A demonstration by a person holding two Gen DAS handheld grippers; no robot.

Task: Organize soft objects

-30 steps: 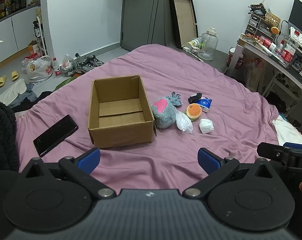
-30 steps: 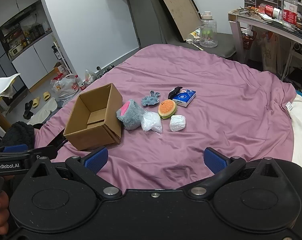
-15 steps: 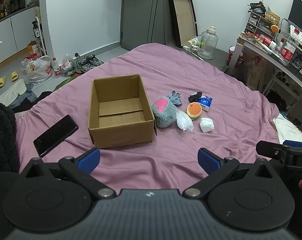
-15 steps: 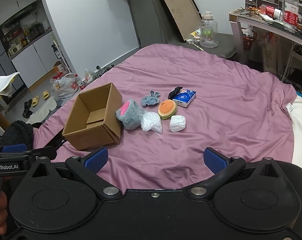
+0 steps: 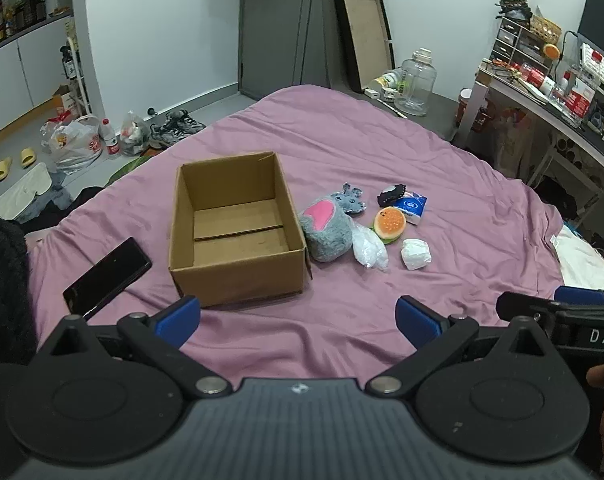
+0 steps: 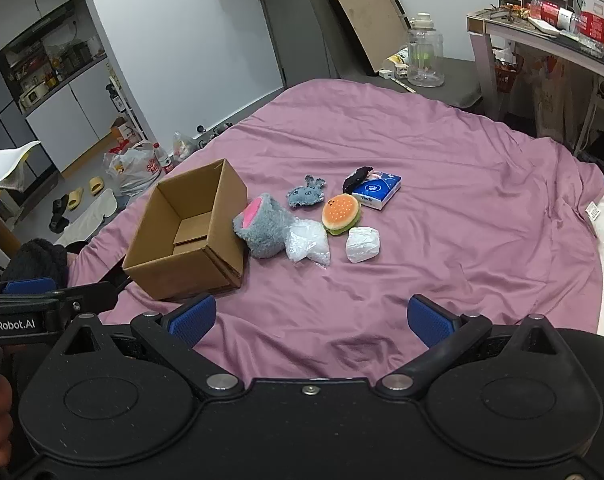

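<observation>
An open, empty cardboard box (image 5: pixel 238 232) (image 6: pixel 190 236) sits on the purple bedsheet (image 5: pixel 442 168). Right of it lie a grey plush with a pink patch (image 5: pixel 328 232) (image 6: pixel 264 230), a small grey plush (image 5: pixel 351 200) (image 6: pixel 307 194), a clear plastic bag (image 5: pixel 369 247) (image 6: pixel 308 245), a burger toy (image 5: pixel 389 222) (image 6: pixel 341 209), a white wad (image 5: pixel 415 254) (image 6: pixel 363 244), a blue tissue pack (image 5: pixel 413 206) (image 6: pixel 377 191) and a black item (image 5: pixel 391 194) (image 6: pixel 357 176). My left gripper (image 5: pixel 298 316) and right gripper (image 6: pixel 312 318) hover open near the bed's front, holding nothing.
A black phone (image 5: pixel 107 272) lies left of the box. Bags, bottles, shoes and slippers litter the floor (image 5: pixel 78 140) beyond the bed's left edge. A desk (image 5: pixel 550 104) with clutter stands at the right, a large clear jug (image 5: pixel 416 82) and a leaning frame (image 5: pixel 364 36) behind the bed.
Both views have shifted very slightly; the objects on the bed lie as before and both grippers stay open.
</observation>
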